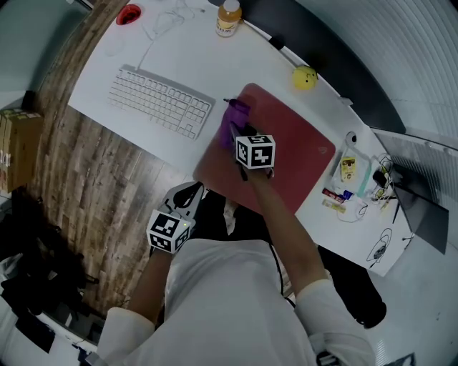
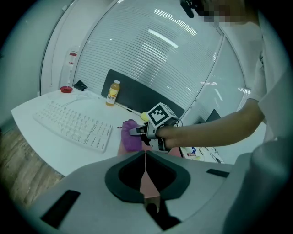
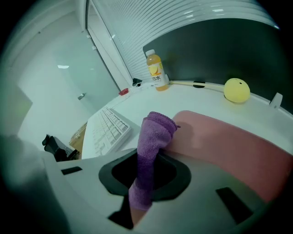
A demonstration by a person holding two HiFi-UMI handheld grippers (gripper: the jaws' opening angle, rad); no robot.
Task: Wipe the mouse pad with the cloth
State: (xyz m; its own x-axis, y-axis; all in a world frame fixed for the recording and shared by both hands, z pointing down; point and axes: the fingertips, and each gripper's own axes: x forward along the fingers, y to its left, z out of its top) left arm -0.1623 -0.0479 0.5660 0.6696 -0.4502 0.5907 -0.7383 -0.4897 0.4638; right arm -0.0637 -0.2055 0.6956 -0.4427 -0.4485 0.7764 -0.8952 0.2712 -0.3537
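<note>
the right gripper [image 1: 236,134] has its fingers clamped on a purple cloth [image 1: 232,120], the fabric running up between them in the right gripper view [image 3: 154,133], where its bunched free end meets the edge of the red mouse pad [image 1: 290,146]. from the head view the cloth sits at about 10 o'clock on the pad, by the corner nearest the white keyboard [image 1: 161,101], which lies at the pad's 9 o'clock on the white table [image 1: 207,61]. the left gripper [image 1: 187,199] hangs off the table edge at the pad's 7 o'clock, well apart from the cloth; in the left gripper view its fingers [image 2: 137,160] are pressed together along a thin seam with nothing between them, and they point towards the right gripper and the cloth. a bottle of orange drink [image 1: 228,18] stands at the table's 12 o'clock, a yellow ball [image 1: 305,77] at the pad's 1 o'clock, close to its far edge.
</note>
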